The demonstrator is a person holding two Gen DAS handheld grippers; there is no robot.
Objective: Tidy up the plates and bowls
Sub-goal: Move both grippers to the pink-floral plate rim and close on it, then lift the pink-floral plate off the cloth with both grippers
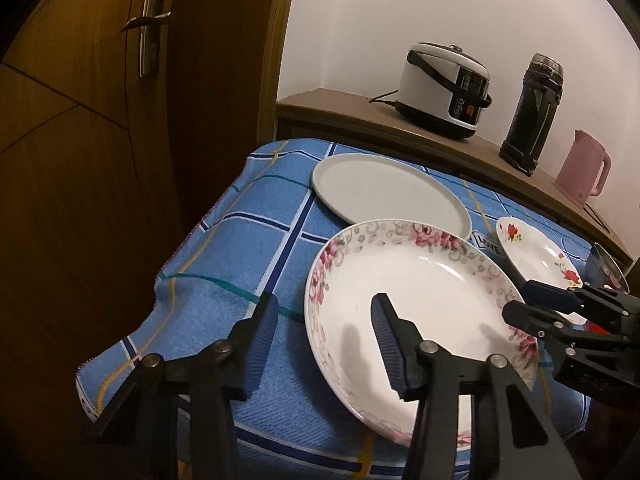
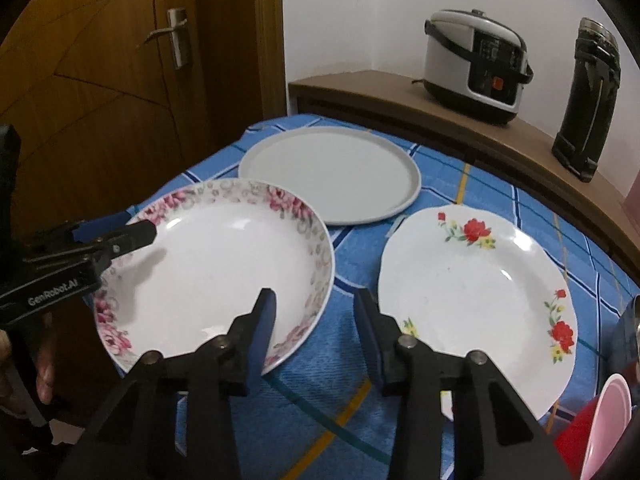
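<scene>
A deep white plate with a pink flower rim (image 1: 420, 300) (image 2: 216, 264) sits on the blue checked cloth. My left gripper (image 1: 324, 316) is open, its jaws straddling the plate's left rim; it also shows at the left of the right wrist view (image 2: 132, 236). My right gripper (image 2: 316, 312) is open and empty, its left finger over the pink plate's right rim, above the gap between that plate and a white plate with red flowers (image 2: 476, 300) (image 1: 536, 252). It also shows in the left wrist view (image 1: 536, 304). A plain grey flat plate (image 1: 388, 192) (image 2: 332, 176) lies behind them.
A wooden shelf (image 2: 384, 96) behind the table carries a rice cooker (image 2: 476, 64), a black flask (image 2: 588, 96) and a pink kettle (image 1: 584, 168). A pink bowl in a red one (image 2: 600, 428) and a metal bowl (image 2: 628, 336) sit at the right edge. A wooden door (image 1: 100, 100) stands left.
</scene>
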